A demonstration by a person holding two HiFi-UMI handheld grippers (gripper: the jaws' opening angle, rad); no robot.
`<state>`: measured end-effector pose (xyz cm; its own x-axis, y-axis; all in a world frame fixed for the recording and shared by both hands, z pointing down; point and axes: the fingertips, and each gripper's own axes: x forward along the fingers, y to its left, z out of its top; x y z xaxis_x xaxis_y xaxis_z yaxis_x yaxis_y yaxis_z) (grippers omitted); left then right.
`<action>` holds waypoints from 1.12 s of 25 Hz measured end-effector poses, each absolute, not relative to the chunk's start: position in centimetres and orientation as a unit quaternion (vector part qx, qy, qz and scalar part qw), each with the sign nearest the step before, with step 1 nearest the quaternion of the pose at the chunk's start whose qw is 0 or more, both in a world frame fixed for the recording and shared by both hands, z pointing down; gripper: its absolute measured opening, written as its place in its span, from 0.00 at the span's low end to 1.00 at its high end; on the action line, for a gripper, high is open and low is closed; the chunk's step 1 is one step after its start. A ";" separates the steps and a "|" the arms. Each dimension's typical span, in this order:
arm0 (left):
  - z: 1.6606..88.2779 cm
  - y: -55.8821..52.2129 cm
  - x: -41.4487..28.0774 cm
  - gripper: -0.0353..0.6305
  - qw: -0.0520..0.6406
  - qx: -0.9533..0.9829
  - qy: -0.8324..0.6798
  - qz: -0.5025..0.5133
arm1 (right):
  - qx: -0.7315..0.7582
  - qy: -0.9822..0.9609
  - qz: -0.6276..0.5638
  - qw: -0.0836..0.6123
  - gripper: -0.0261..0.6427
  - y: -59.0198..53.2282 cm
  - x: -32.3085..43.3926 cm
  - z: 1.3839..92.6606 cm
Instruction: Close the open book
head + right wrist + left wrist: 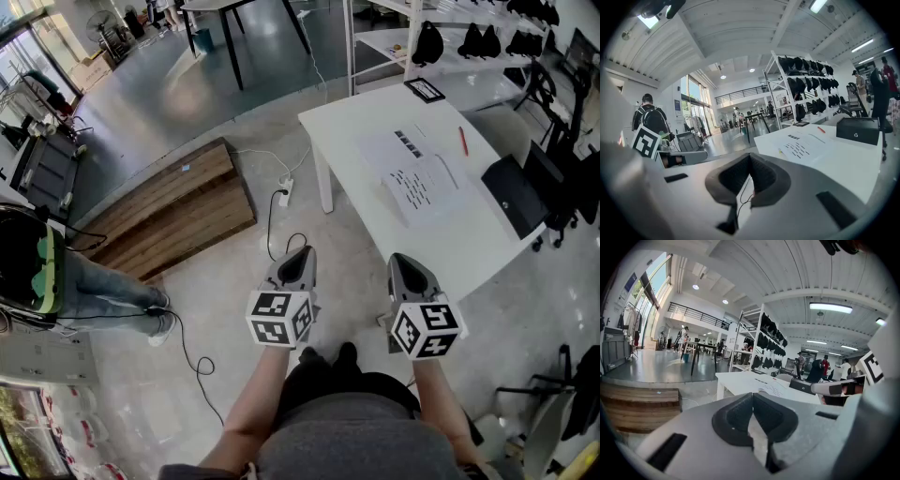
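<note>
The open book [419, 181] lies flat on a white table [375, 117], its pale pages showing dark print. It also shows in the left gripper view as the book [771, 388] and in the right gripper view as the book [802, 147]. Both grippers hang over the floor in front of the table, short of its near edge. My left gripper [302, 253] has its dark pads [740, 416] pressed together with nothing between them. My right gripper [402, 260] is likewise shut and empty, its pads [761, 176] meeting at the tips.
On the table lie a red pen [462, 141], a black case [512, 195] and a small framed card [424, 89]. A wooden platform [173, 204] and a power strip with its cable [283, 195] lie on the floor to the left. A person [56, 281] stands at far left. Shelving stands behind the table.
</note>
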<state>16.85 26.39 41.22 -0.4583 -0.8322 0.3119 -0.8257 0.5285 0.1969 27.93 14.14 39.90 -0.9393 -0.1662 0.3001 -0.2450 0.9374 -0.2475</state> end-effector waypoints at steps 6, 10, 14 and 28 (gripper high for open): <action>41.1 26.4 16.6 0.06 0.187 0.478 -0.858 -0.011 | 0.099 -0.974 0.153 0.136 0.04 13.9 28.2 40.1; 41.1 26.5 16.6 0.06 0.186 0.475 -0.860 -0.013 | 0.102 -0.972 0.168 0.131 0.04 13.5 28.4 40.1; 41.3 26.2 16.9 0.06 0.188 0.478 -0.858 -0.010 | 0.107 -0.972 0.171 0.124 0.04 13.0 28.5 39.9; 42.9 23.3 11.2 0.06 0.200 0.492 -0.847 -0.011 | 0.132 -0.966 0.183 0.125 0.05 10.5 23.7 40.2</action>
